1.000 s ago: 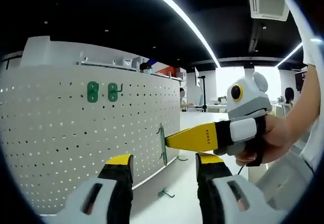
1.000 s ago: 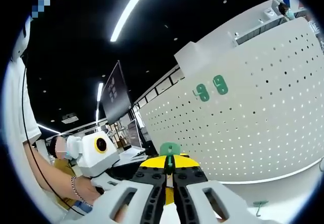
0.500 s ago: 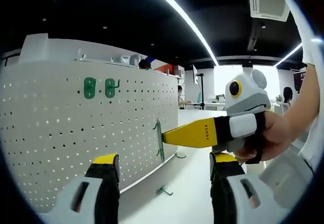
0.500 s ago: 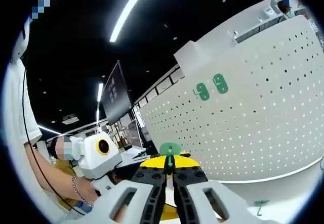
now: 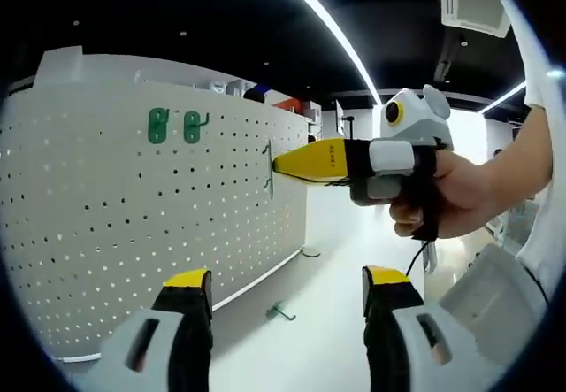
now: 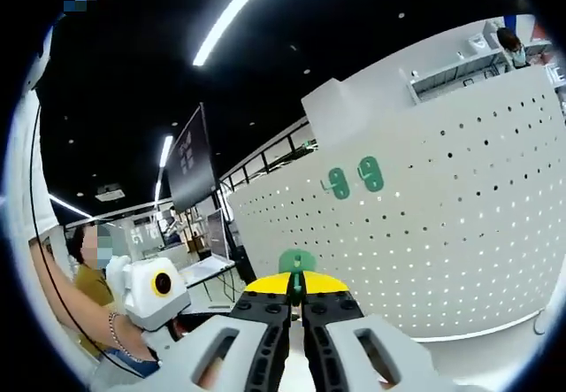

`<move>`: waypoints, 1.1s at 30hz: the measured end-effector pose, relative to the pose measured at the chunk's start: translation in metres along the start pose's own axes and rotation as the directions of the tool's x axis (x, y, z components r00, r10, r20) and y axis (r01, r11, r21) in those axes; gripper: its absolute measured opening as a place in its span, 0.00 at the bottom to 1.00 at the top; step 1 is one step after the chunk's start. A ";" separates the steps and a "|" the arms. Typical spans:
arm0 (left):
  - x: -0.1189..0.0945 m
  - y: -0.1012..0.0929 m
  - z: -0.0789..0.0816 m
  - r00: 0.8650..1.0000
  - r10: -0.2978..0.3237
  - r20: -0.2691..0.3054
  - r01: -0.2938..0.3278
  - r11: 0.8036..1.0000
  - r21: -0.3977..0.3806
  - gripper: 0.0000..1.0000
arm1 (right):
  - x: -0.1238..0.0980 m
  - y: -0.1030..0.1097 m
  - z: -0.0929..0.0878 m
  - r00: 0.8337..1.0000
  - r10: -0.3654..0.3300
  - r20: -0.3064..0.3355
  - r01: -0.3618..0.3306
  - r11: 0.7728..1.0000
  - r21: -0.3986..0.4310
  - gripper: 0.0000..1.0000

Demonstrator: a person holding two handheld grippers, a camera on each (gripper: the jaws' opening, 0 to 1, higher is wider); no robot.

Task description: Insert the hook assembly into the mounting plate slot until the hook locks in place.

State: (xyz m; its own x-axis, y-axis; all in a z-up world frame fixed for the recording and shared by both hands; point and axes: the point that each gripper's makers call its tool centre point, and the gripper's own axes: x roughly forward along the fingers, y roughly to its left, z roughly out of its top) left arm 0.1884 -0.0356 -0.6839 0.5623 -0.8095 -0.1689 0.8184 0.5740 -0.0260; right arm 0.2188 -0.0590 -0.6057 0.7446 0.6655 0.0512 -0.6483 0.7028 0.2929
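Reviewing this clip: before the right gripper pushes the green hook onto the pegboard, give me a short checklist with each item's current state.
1. Hook held: ok. The right gripper has its jaws closed on the green hook.
2. Hook near the pegboard: ok. In the left gripper view the hook sits at the board face; whether it touches, cannot tell.
3. Hook pegs lined up with holes: cannot tell, too small to see.
4. Left gripper out of the way: ok, open, holding nothing, lower than the hook.
5. Mounted hooks not in the path: ok, they sit apart from the held hook.
6. Spare hook lies on the table, untouched.
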 end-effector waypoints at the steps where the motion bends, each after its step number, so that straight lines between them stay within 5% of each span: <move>1: -0.001 0.000 -0.001 1.000 0.002 -0.002 -0.002 1.000 -0.002 0.71 | 0.000 -0.003 0.001 1.000 -0.007 -0.004 0.007 1.000 -0.011 0.00; 14: -0.015 0.001 -0.026 0.998 0.018 -0.054 -0.019 1.000 -0.020 0.70 | 0.004 -0.026 0.016 0.998 -0.058 0.005 0.058 0.997 -0.052 0.00; 33: -0.027 0.003 -0.035 0.997 0.040 -0.067 -0.042 0.998 -0.038 0.69 | 0.012 -0.060 0.041 0.985 -0.171 0.025 0.173 0.980 -0.097 0.00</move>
State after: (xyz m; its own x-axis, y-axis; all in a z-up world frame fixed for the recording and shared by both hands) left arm 0.1719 -0.0076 -0.7142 0.5852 -0.7759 -0.2357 0.7889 0.6120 -0.0562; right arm 0.2732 -0.1040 -0.5837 0.8485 0.5287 0.0243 -0.5220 0.8284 0.2031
